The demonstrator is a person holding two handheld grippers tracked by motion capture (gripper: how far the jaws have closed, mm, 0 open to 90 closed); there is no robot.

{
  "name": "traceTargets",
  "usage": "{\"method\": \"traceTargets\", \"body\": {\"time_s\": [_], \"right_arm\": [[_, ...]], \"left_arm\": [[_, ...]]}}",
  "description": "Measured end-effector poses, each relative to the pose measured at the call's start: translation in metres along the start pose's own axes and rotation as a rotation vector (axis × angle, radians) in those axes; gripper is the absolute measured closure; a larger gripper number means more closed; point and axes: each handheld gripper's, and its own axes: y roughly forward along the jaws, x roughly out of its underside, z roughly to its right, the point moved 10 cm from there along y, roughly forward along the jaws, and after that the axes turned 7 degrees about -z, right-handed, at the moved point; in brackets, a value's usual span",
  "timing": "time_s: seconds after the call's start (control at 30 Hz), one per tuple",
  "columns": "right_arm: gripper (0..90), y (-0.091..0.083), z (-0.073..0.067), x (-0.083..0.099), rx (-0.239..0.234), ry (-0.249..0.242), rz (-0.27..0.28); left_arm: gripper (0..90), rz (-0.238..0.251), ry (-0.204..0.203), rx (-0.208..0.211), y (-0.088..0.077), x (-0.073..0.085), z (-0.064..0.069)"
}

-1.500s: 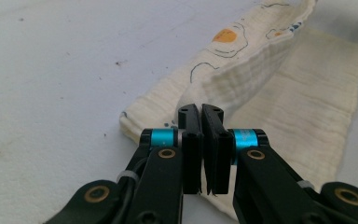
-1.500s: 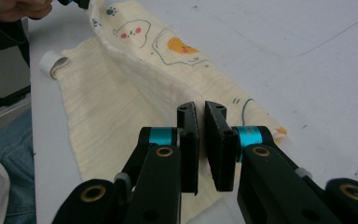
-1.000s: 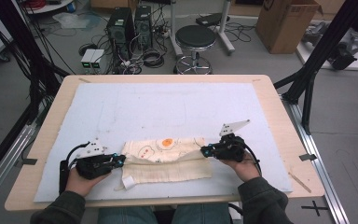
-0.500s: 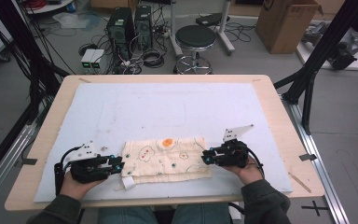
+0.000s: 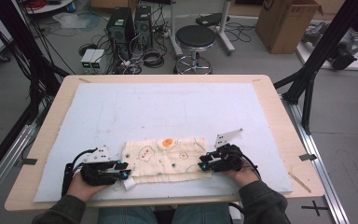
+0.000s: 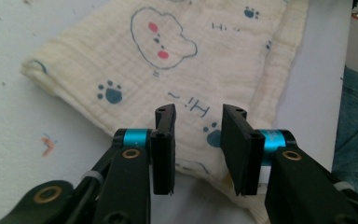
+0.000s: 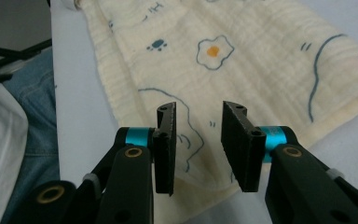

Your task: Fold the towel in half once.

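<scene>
Folded cloth (image 5: 165, 158) near table's (image 5: 168, 79) front edge, open mat (image 5: 168, 112) beyond.

A wooden table (image 5: 279, 112) carries a white mat (image 5: 168, 107) with a folded cloth (image 5: 165, 158).

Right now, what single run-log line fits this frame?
work: folding cloth on white mat | left gripper: just opened, nothing between jaws | right gripper: just opened, nothing held | cloth: folded, flat, released

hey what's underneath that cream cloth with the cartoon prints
The cream cloth lies flat on the pale blue mat, which covers the wooden table. The cloth is folded, so its lower layers and anything between them are hidden. Both grippers stand open at its ends.
</scene>
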Motion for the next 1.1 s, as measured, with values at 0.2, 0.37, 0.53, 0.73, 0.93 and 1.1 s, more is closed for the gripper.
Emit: {"method": "traceTargets", "body": {"time_s": [0.2,0.37,0.53,0.73,0.93,1.1], "right_arm": [[62.9,-0.001,-0.003,0.007,-0.016,-0.030,-0.018],[65.1,0.000,-0.005,0.012,-0.011,-0.052,-0.039],[76.6,0.000,-0.003,0.013,0.001,-0.022,-0.040],[82.5,-0.002,-0.004,0.010,-0.011,-0.012,-0.032],[83.1,-0.006,-0.004,0.007,-0.010,-0.007,-0.010],[83.4,-0.009,-0.005,0.004,-0.008,-0.013,0.011]], "left_arm": [[61.2,-0.008,0.001,0.002,0.001,0.002,-0.001],[66.1,-0.015,0.018,-0.030,0.002,0.003,-0.002],[76.6,-0.016,0.014,-0.069,0.002,0.002,-0.006],[87.0,-0.016,0.015,-0.081,0.002,0.001,-0.007],[88.8,0.021,0.005,-0.082,-0.004,-0.003,-0.009],[89.0,0.054,-0.003,-0.069,-0.010,-0.007,-0.008]]}}
